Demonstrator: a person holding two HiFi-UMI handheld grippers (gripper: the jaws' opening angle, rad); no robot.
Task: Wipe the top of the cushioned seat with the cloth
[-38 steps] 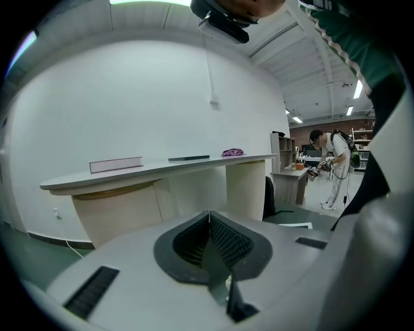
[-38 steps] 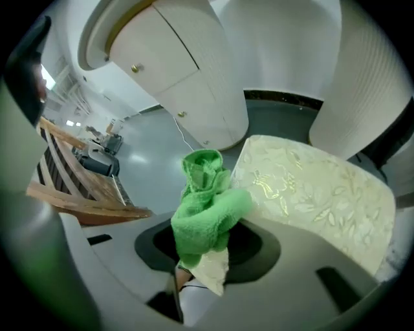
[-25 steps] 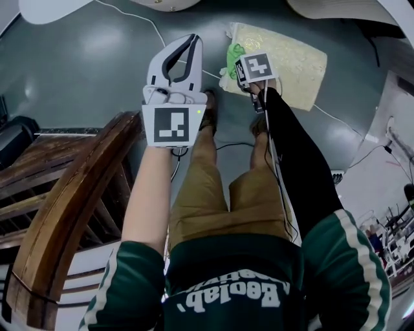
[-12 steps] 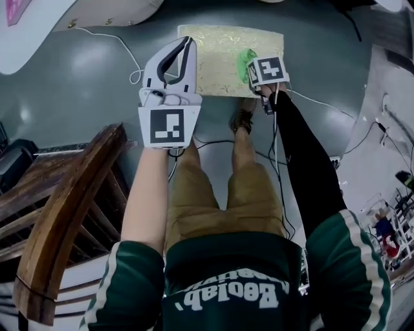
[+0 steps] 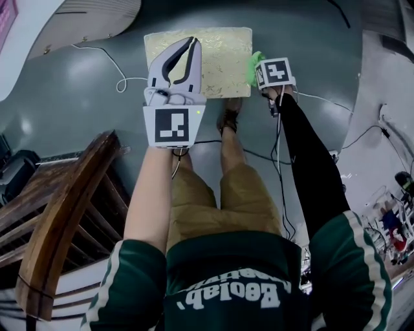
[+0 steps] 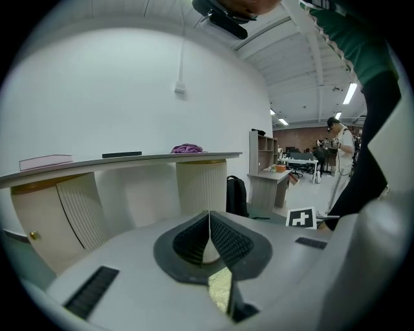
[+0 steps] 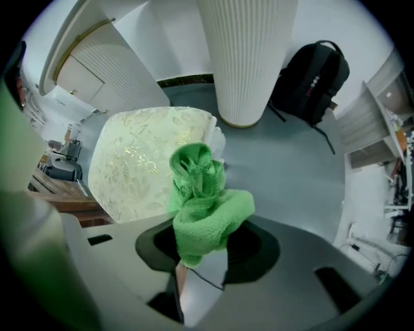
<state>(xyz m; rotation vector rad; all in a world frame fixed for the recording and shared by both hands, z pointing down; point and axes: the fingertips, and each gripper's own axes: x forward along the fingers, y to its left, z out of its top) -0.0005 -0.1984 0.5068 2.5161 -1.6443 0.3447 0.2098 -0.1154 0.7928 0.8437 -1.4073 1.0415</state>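
The cushioned seat (image 5: 223,61) is a square stool with a pale gold patterned top, standing on the grey floor ahead of the person's feet; it also shows in the right gripper view (image 7: 142,161). My right gripper (image 5: 257,64) is shut on a bunched green cloth (image 7: 202,194), held just off the seat's right edge. The cloth (image 5: 254,66) shows as a green wad beside the marker cube. My left gripper (image 5: 180,52) hovers above the seat's left half, jaws together and empty; in its own view the left gripper (image 6: 208,220) points at a white wall.
A dark wooden chair (image 5: 58,213) stands at the left near my left arm. Cables (image 5: 116,71) trail over the floor. A white ribbed counter pillar (image 7: 249,58) and a black backpack (image 7: 310,74) stand beyond the seat. A white curved counter (image 5: 71,19) lies at the upper left.
The view has swung so the seat now lies squarely ahead. The cloth in my right gripper has gone from over the seat's top to its right edge. My left gripper stays raised and shut.
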